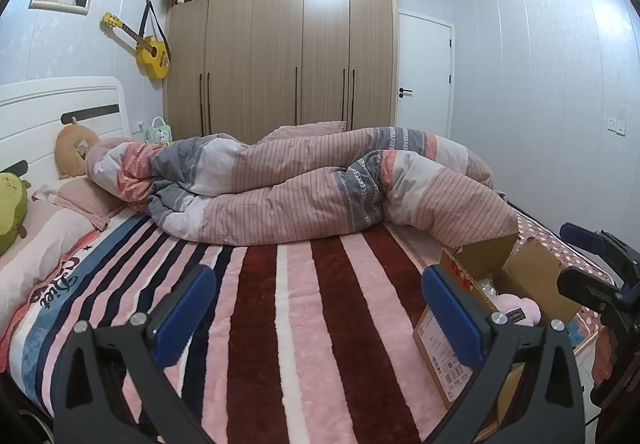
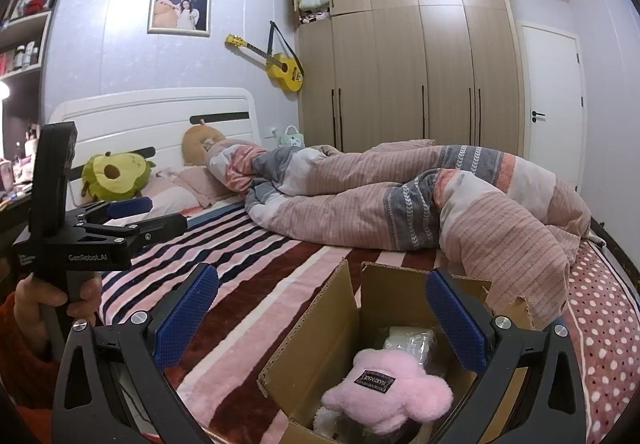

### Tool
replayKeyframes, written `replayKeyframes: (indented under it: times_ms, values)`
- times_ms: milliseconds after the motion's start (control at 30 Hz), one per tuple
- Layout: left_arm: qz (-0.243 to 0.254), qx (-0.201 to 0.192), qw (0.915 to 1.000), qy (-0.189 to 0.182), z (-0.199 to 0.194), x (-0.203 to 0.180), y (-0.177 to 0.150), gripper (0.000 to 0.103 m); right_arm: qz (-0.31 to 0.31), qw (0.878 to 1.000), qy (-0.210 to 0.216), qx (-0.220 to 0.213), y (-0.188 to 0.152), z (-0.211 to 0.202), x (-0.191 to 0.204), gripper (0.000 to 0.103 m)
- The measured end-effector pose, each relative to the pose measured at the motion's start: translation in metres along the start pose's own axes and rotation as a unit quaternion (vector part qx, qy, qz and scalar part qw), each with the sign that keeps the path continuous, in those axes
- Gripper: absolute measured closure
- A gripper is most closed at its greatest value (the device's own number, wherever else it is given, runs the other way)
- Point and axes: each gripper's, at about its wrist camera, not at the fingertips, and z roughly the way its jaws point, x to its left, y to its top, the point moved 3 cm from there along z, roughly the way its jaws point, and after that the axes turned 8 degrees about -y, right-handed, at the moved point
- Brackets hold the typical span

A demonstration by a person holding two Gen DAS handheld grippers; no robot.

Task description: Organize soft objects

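Note:
An open cardboard box stands on the striped blanket near the bed's foot; it also shows in the left wrist view. A pink plush toy with a dark label lies inside it, on clear plastic bags; it shows in the left wrist view too. My right gripper is open and empty, hovering just above the box. My left gripper is open and empty over the striped blanket, left of the box. A green avocado plush and an orange plush rest by the headboard.
A rumpled pink and grey duvet lies across the far half of the bed. Pink pillows sit near the white headboard. A wooden wardrobe, a white door and a yellow guitar on the wall stand behind.

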Motion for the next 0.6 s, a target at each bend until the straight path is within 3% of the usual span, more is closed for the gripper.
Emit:
replayKeyframes:
  times_ms: [600]
  values:
    - [0.000,0.000,1.0000,-0.003,0.0012,0.0003,-0.0010,0.001,0.000,1.000,0.000,0.001,-0.0002,0.0000,-0.0018,0.000]
